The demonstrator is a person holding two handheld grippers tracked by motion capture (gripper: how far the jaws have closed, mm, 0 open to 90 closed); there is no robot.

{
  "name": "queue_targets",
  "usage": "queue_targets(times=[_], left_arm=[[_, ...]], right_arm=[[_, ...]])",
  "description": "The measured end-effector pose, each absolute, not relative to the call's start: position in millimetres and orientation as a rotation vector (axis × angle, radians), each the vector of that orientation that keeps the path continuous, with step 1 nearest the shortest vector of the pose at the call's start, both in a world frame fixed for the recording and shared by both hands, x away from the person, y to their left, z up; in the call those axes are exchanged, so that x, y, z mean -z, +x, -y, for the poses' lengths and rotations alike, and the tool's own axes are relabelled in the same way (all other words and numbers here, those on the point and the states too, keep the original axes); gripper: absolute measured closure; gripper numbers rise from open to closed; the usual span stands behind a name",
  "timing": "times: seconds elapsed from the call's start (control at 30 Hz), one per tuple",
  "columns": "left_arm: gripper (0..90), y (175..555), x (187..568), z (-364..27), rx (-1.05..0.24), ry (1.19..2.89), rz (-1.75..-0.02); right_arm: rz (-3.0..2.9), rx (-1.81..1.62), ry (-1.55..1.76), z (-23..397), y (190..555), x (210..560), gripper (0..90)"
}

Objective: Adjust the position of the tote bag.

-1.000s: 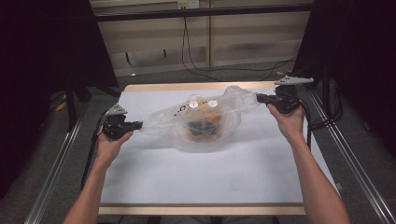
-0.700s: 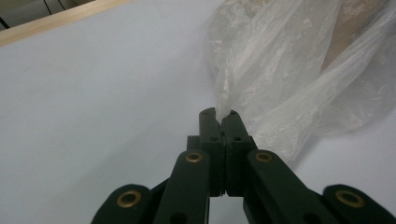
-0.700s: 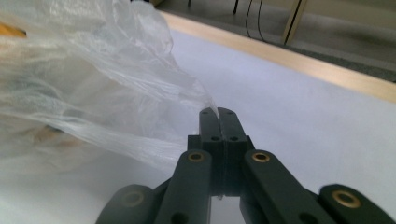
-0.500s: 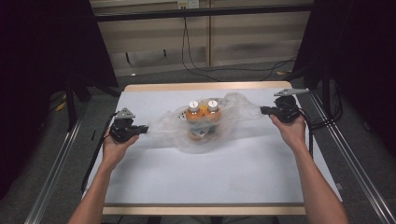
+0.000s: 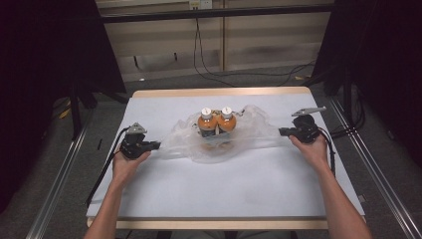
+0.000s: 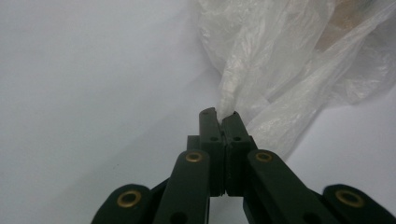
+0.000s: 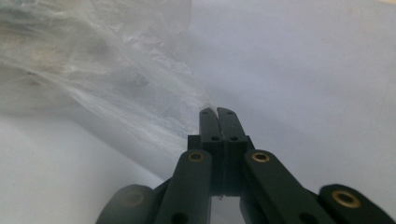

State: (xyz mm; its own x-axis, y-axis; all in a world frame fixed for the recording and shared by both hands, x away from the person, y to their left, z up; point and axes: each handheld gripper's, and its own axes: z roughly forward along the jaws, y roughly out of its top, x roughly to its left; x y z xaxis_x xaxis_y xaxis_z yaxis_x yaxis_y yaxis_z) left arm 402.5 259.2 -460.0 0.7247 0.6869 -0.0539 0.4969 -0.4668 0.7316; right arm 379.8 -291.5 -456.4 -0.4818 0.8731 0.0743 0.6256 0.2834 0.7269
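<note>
Plastic bag point(image 5: 219, 137) — thin, clear, crinkled film — lies mid-table point(image 5: 224, 189), stretched between both grippers. Two orange bottles point(image 5: 216, 122) with white caps now stand upright in it; a second ago they lay jumbled. Left gripper point(image 6: 219, 114) pinches a twisted corner; right gripper point(image 7: 217, 111) is closed, apparently on film — blurred.

Bright table, dark surroundings, soft focus

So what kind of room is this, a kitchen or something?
Probably a lab recording station, not a kitchen: a bare white table ringed by dark curtains, loose cables on the floor, and metal rails alongside.
</note>
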Motion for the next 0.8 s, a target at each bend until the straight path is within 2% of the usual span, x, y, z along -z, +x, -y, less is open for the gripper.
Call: queue_targets(times=[0.47, 0.57, 0.8], left_arm=[[89.5, 401.5, 468.3, -251.0, -0.283, 2.209, -0.870], [89.5, 401.0, 475.0, -245.8, -0.311, 2.274, -0.870], [89.5, 402.4, 479.1, -250.1, -0.272, 2.224, -0.892]], right_arm=[[-2.310, -0.899, 1.316, 293.2, 362.8, 467.2, 90.0], [-2.321, -0.898, 1.315, 290.0, 359.9, 477.1, 90.0], [-2.299, -0.892, 1.326, 289.7, 358.5, 479.2, 90.0]])
